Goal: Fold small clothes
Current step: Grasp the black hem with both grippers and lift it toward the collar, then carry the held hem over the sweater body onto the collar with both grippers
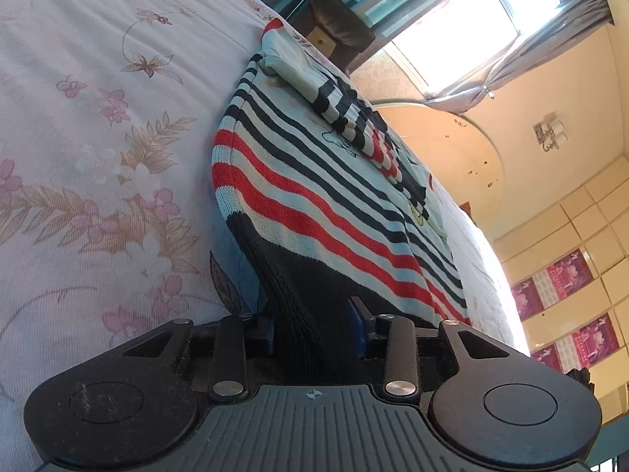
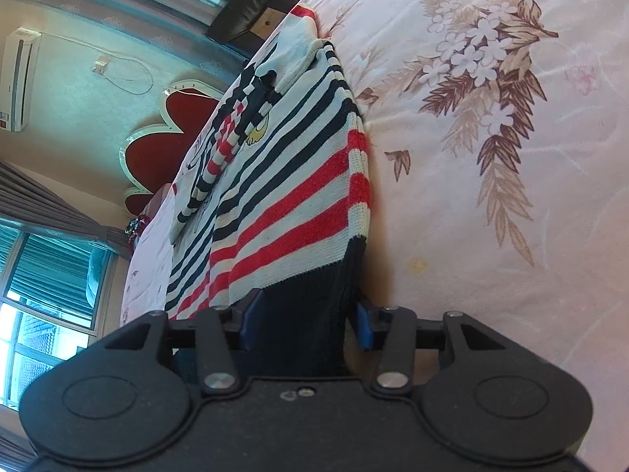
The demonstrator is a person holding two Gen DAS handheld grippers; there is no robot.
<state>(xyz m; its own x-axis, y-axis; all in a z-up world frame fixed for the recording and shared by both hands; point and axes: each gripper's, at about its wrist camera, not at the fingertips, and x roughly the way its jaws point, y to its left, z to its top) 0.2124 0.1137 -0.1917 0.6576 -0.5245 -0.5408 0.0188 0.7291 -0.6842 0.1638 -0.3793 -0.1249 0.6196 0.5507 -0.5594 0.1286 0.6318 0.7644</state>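
A small knit sweater [image 1: 314, 196] with navy, red and pale stripes lies on a floral bedsheet [image 1: 98, 137]. Its sleeves are folded across the chest. My left gripper [image 1: 314, 326] has the sweater's dark navy hem band between its blue pads, at the hem's left corner. My right gripper [image 2: 302, 322] has the same navy hem [image 2: 310, 314] between its pads at the other corner. The sweater [image 2: 283, 181] stretches away from both grippers toward the collar. The hem lifts slightly off the sheet at both grips.
The floral bedsheet [image 2: 491, 157] spreads around the sweater. A dark headboard cushion [image 2: 243, 8] lies beyond the collar. A window with curtains [image 1: 464, 27], an air conditioner [image 2: 17, 78] and walls show behind the bed.
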